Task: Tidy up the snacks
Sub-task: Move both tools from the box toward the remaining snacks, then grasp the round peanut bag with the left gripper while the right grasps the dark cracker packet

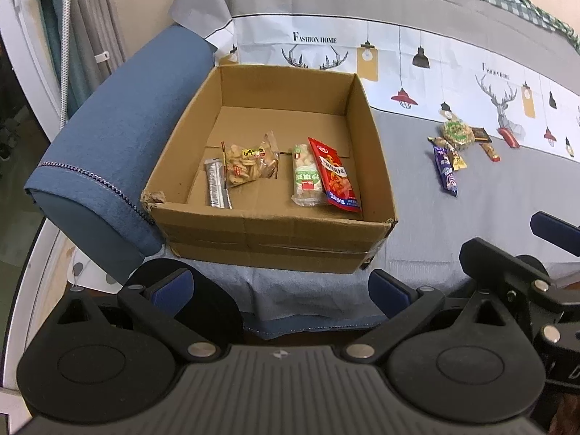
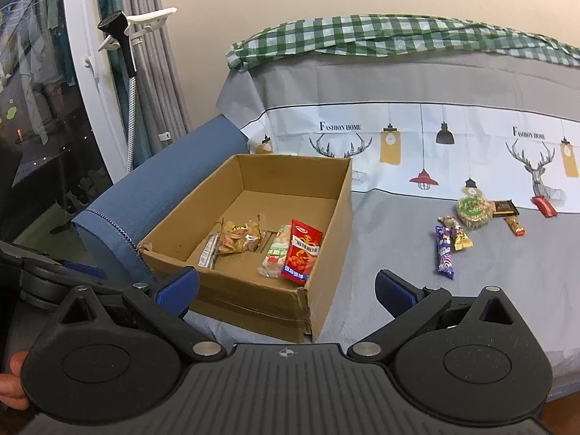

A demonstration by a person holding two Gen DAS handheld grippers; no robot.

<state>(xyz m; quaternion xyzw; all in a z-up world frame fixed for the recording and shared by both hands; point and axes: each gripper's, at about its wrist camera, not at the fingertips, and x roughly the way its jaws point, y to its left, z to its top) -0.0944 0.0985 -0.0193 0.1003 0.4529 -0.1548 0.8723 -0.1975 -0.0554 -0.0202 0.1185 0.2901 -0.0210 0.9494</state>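
An open cardboard box (image 1: 275,239) (image 2: 326,239) rests on a grey bed sheet. Inside lie a red packet (image 1: 335,175) (image 2: 302,250), a green-and-white cracker pack (image 1: 306,175) (image 2: 275,253), a clear bag of biscuits (image 1: 246,163) (image 2: 239,237) and a silver bar (image 1: 216,188) (image 2: 207,250). To the right on the sheet lie several loose snacks: a purple bar (image 1: 446,170) (image 2: 444,252), a round green pack (image 1: 457,134) (image 2: 474,210), a red bar (image 2: 543,206). My left gripper (image 1: 281,290) hangs open in front of the box. My right gripper (image 2: 286,290) is open too, empty, near the box's right front corner.
A blue bolster cushion (image 1: 119,166) (image 2: 163,185) lies against the box's left side. A green checked cloth (image 2: 398,36) covers the far end of the bed. Curtains and a white window frame (image 2: 94,83) stand at the left. The right gripper's body (image 1: 525,275) shows beside the left one.
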